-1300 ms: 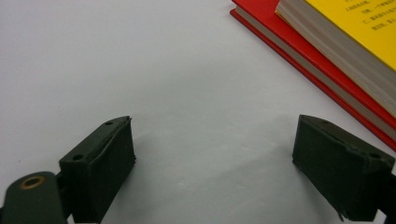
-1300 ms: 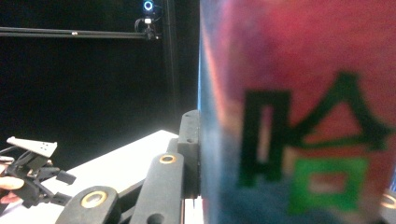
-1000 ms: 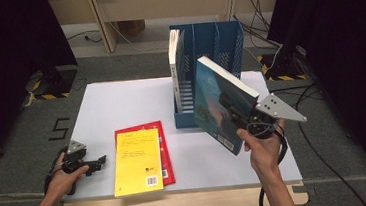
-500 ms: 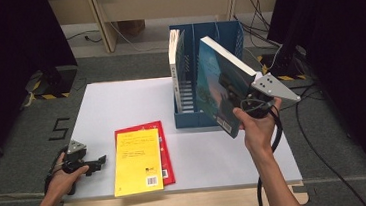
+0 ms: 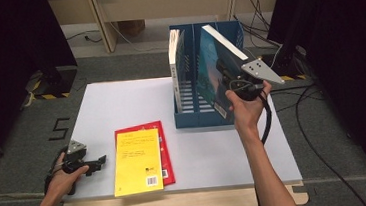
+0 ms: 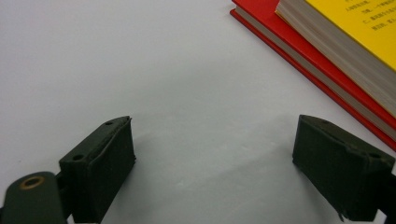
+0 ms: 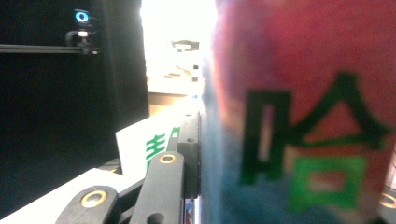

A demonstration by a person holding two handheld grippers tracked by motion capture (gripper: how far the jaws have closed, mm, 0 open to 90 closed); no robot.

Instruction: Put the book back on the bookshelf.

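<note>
High view: left hand-held gripper (image 5: pixel 97 163) is idling wide open on the counter (image 5: pixel 121 103) beside the yellow book (image 5: pixel 138 160), while the right hand-held gripper (image 5: pixel 229 79) is clamping the blue book (image 5: pixel 211 73), tilted, long axis leaning over the blue file rack (image 5: pixel 207 116)'s right slot.

Blurry up close: teal-and-red paperback book (image 7: pixel 299 116), hiding one side of the right tongs (image 7: pixel 198 154). Cut off at the edge: yellow paperback book (image 6: pixel 355 32).

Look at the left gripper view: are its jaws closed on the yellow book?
No: the left gripper is open over bare table, apart from the yellow book.
</note>
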